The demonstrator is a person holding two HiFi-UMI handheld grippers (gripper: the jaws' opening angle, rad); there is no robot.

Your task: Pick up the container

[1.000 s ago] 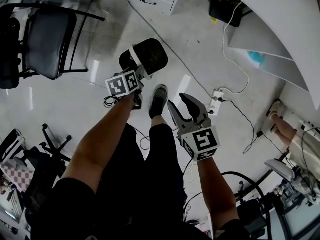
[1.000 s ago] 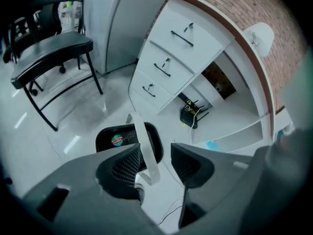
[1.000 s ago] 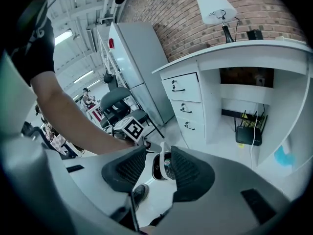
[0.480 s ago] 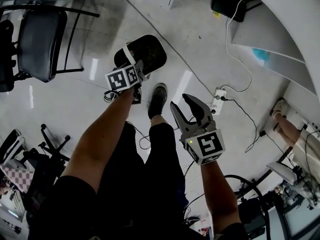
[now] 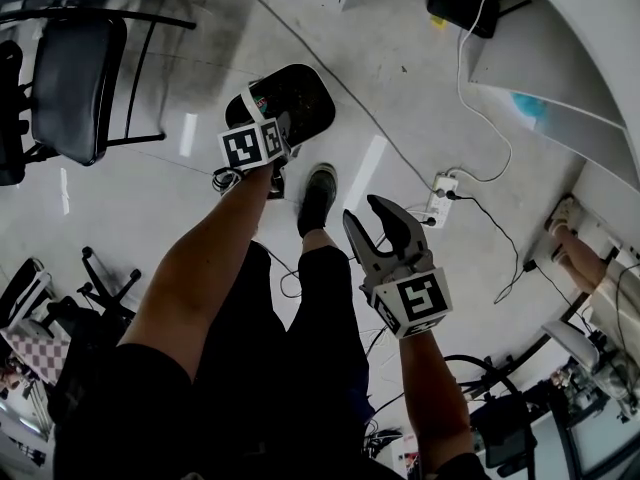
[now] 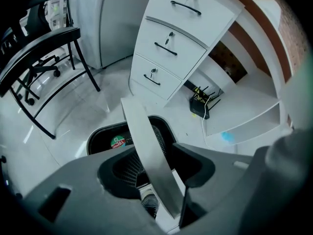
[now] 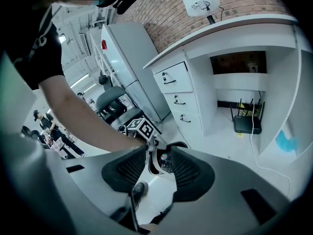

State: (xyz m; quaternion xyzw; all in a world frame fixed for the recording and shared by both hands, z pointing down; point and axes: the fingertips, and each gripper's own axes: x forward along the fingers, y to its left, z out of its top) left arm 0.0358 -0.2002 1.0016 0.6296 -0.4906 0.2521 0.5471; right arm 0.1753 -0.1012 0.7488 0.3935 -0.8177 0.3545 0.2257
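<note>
Container on the floor: your left tongs, released, have just been opening, its white handle between them; right tongs released, empty.

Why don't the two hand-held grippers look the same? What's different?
The left hand-held gripper is down at the black container; the right hand-held gripper hangs well away from it. The left one's jaws have just been opening, with a white curved strip between them; the right one's hold nothing. Both are open and point downward.
</note>
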